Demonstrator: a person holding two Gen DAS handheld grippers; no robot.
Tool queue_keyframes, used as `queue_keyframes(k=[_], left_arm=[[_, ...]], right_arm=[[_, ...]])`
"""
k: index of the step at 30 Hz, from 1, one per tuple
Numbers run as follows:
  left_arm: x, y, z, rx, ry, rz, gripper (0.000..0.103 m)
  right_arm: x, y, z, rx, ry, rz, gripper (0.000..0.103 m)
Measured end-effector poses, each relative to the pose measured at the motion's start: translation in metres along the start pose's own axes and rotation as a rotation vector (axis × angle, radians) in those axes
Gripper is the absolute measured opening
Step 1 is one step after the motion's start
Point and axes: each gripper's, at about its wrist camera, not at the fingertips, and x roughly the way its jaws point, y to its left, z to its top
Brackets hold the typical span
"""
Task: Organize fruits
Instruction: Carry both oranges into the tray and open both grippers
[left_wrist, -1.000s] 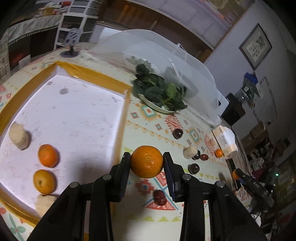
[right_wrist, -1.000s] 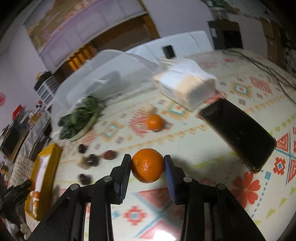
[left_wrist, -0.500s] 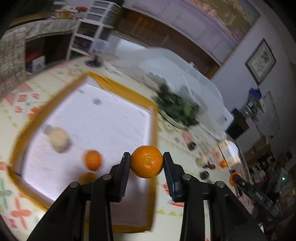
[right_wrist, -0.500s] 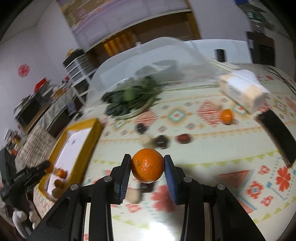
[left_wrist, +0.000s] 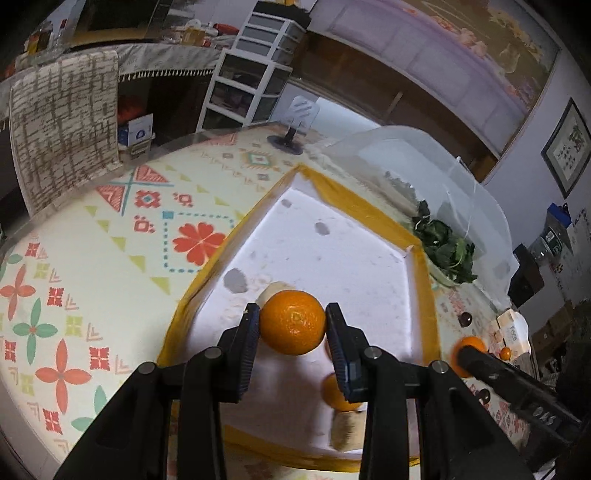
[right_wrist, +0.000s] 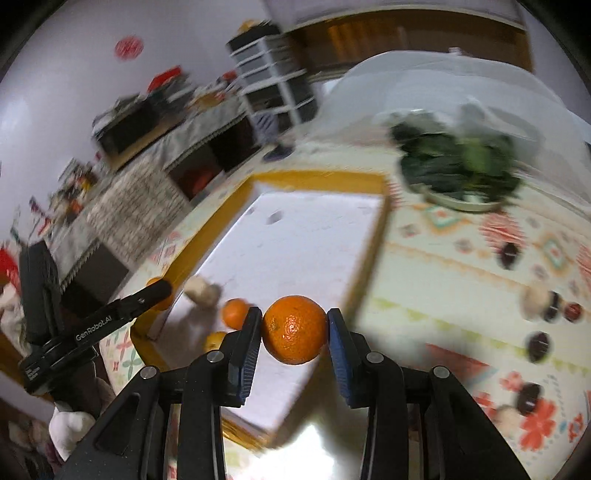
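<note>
My left gripper (left_wrist: 292, 328) is shut on an orange (left_wrist: 292, 326) and holds it above the white tray with a yellow rim (left_wrist: 332, 258). Another orange (left_wrist: 338, 395) and two pale lumps (left_wrist: 343, 430) lie in the tray below it. My right gripper (right_wrist: 294, 330) is shut on a second orange (right_wrist: 294, 328), above the tray's near right edge (right_wrist: 373, 243). In the right wrist view the tray holds oranges (right_wrist: 234, 313) and a pale lump (right_wrist: 201, 291). The left gripper also shows there (right_wrist: 157, 293), at the tray's left corner.
A plate of dark greens (right_wrist: 458, 173) sits under a clear cover (left_wrist: 424, 162) beyond the tray. Dark round fruits (right_wrist: 537, 345) and a pale lump (right_wrist: 532, 302) lie on the patterned cloth to the right. A small orange (left_wrist: 505, 352) and a tissue box (left_wrist: 511, 330) are far right.
Both grippers have swung left toward the tray, each still holding its orange. The left one now hangs over the tray's middle; the right one has reached the tray's right edge.
</note>
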Motion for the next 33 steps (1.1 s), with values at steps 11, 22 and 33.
queue_keyframes(k=[11,22,33], left_arm=[[0.004,0.009,-0.008,0.037,0.024,0.021,0.035],[-0.016,0.007,0.003,-0.002,-0.035,-0.022,0.055],[-0.036,-0.016,0.002,0.020,-0.072,-0.024,0.069]], right_arm=[[0.063,0.021,0.002,-0.054,0.068,-0.062,0.039],[0.056,0.024,0.005,-0.082,0.038,-0.080,0.039],[0.007,0.006,0.001,-0.011,-0.063,-0.057,0.049]])
